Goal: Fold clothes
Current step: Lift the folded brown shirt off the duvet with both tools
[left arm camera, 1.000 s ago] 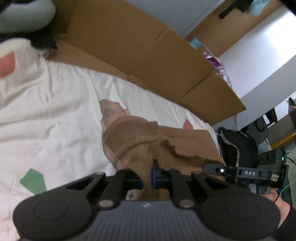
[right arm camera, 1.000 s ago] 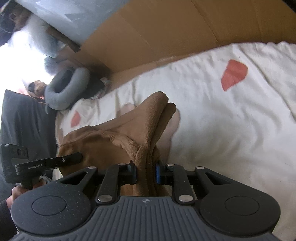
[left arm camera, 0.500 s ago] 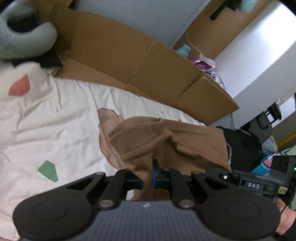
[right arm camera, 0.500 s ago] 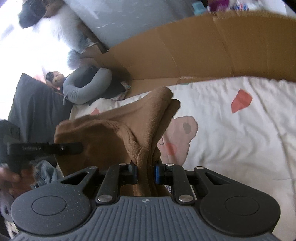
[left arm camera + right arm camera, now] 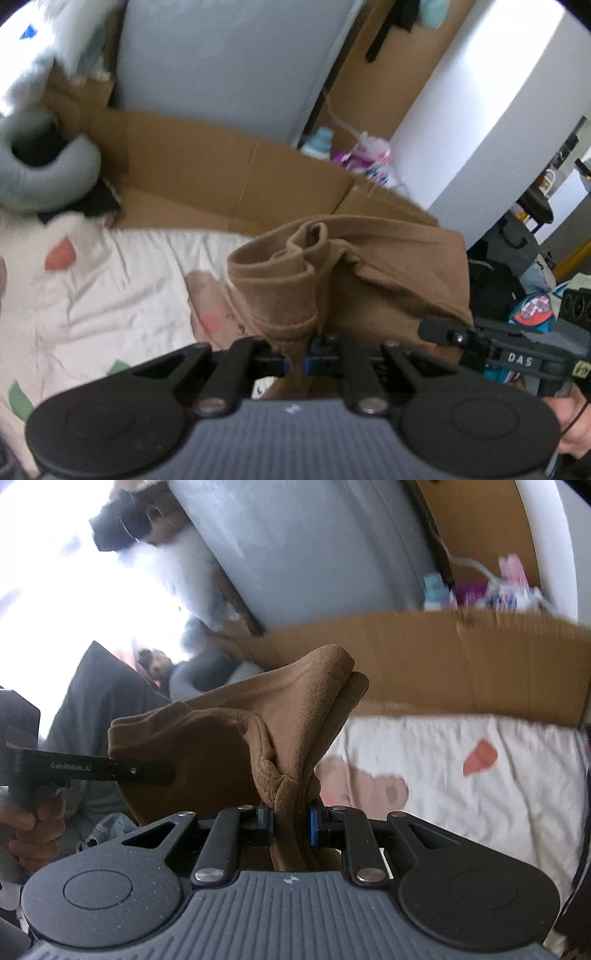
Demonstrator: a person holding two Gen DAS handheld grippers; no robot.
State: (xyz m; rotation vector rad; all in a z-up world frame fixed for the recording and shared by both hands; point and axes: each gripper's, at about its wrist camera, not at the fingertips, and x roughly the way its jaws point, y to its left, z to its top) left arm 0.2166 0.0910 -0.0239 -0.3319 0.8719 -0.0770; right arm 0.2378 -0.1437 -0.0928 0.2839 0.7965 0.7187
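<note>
Mid-fold: I hold the brown garment [image 5: 369,280] aloft above the patterned sheet [image 5: 103,295], centre frame.

My left gripper [image 5: 297,363] and right gripper [image 5: 291,821] each pinch bunched fabric; no fold laid flat yet. The garment's lower half falls out of frame, and blur hides its type.

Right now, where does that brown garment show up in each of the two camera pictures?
Left wrist view: brown garment fills centre-right, bunched and pinched in the left gripper.
Right wrist view: brown garment sits centre-left, pinched in the right gripper.
Shared landmark: cardboard wall behind the bed.
</note>
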